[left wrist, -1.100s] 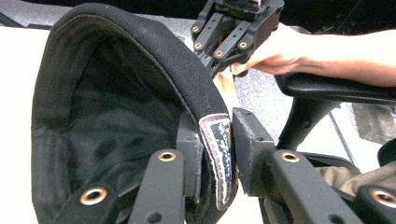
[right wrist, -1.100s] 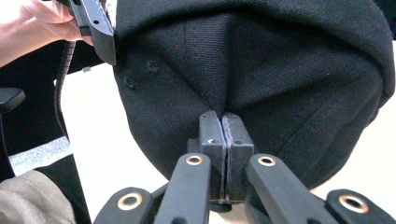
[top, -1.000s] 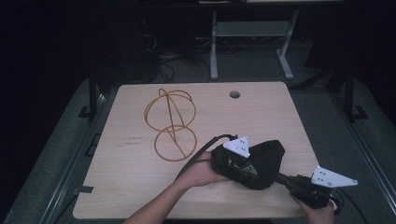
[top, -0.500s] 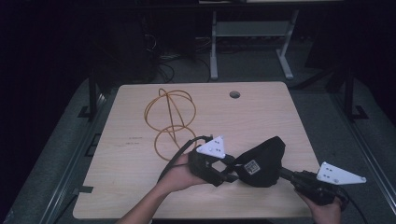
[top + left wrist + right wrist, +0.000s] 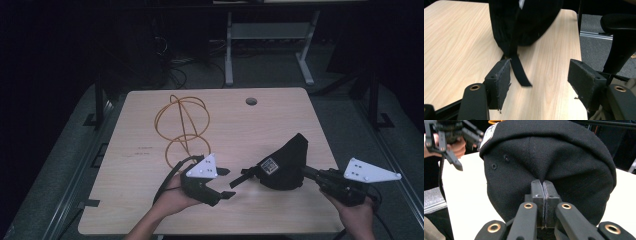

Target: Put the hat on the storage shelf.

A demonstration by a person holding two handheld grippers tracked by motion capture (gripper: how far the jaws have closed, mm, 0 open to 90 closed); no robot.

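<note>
R tongs (image 5: 543, 185) pressed together, pinching fabric of the black cap (image 5: 285, 162) at its back edge; cap lifted w/ its right side raised, left part low over the bench (image 5: 145, 150), right of centre, near the front edge. In the right gripper view the pads meet tight on a fold of the cloth, two eyelets visible on the crown. White-and-black label on the cap's side faces up in the high view.

L tongs (image 5: 226, 182) spread, jaws have just been opening; nothing pinched. They sit just left of the cap, apart from it. In the left gripper view the cap's black strap (image 5: 519, 71) hangs down between the jaws, touching or just beside the left pad, tip on the wood; right pad well clear of it.

Orange wire loops (image 5: 182, 125) stand farther back on the bench, left of centre, well apart from the cap. Small round hole (image 5: 251, 101) near the far edge.
</note>
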